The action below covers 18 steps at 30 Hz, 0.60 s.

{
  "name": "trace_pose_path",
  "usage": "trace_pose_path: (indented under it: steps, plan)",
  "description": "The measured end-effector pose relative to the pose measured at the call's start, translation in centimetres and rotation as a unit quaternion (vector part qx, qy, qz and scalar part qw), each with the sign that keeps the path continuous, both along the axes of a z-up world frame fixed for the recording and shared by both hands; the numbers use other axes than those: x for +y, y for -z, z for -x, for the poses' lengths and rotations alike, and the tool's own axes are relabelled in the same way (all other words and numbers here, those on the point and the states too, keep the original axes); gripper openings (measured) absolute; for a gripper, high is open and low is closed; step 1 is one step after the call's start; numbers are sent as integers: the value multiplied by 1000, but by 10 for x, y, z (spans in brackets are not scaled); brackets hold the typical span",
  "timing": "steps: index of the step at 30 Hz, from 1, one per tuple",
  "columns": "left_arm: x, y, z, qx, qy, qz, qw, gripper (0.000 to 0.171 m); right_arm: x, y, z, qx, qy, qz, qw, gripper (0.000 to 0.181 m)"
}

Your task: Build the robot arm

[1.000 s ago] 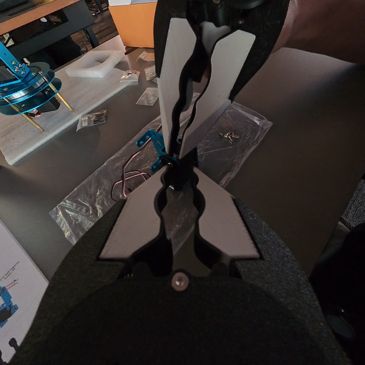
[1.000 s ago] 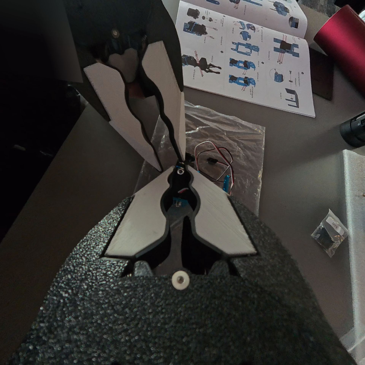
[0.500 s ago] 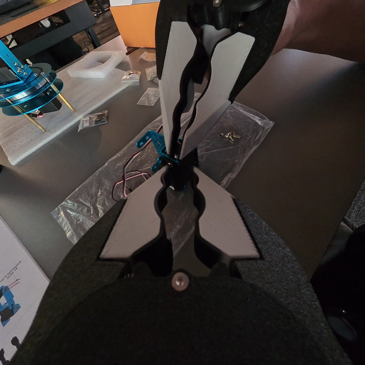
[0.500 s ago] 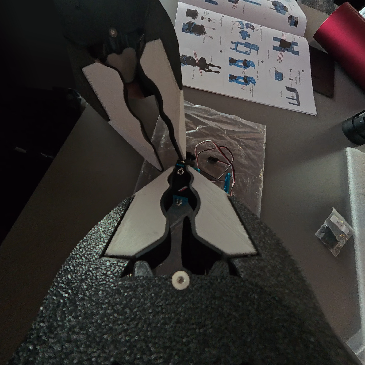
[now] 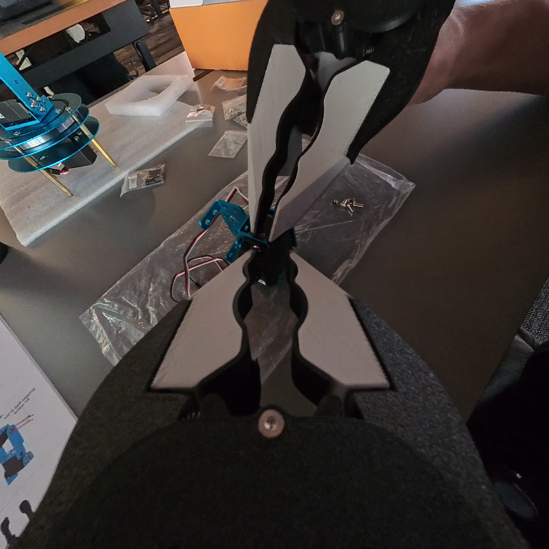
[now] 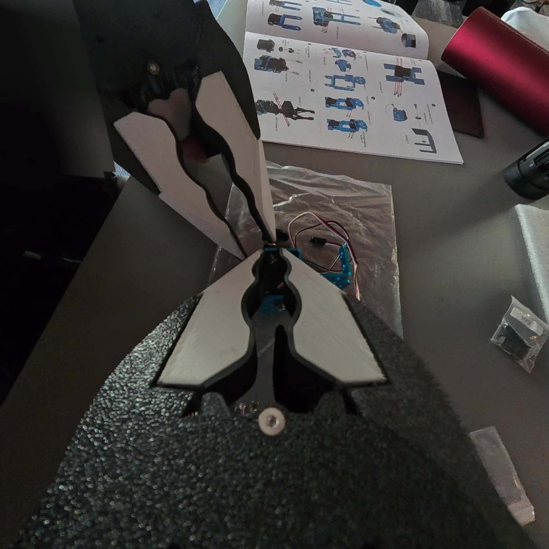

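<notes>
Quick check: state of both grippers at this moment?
Left gripper: shut on the blue bracket and servo assembly.
Right gripper: shut on the same assembly, pinching it from the opposite side above the clear plastic bag.

I see a dim room with a grey table (image 5: 445,237) lit softly from the far side. Beyond its far edge stands an orange-topped desk (image 5: 59,26) on a dark frame over wood-plank floor (image 5: 160,29). Grey carpet (image 5: 537,309) shows past the table's right edge.

Print stands on the open instruction booklet (image 6: 341,89) and a small parts bag's (image 6: 520,335) label.
</notes>
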State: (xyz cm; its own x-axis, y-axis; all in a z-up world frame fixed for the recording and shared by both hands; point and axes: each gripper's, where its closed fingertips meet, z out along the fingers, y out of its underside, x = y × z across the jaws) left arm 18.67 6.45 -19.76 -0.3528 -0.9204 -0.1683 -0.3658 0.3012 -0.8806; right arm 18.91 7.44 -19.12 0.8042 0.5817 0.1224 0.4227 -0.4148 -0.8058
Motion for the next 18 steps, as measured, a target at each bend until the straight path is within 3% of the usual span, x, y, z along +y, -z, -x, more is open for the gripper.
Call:
trace_pose_path:
  steps: [4, 9, 18]
  plan:
    - [0, 0, -1, -1, 1, -1, 1000, 17, -3, 0, 0, 17, -3, 12, 1000, 15]
    - [-1, 0, -1, -2, 2, -1, 1000, 16, -8, -7, -5, 0, -10, 11, 1000, 14]
    - [-1, 0, -1, -2, 3, -3, 1000, 17, -9, 4, -2, -38, -18, 32, 999, 13]
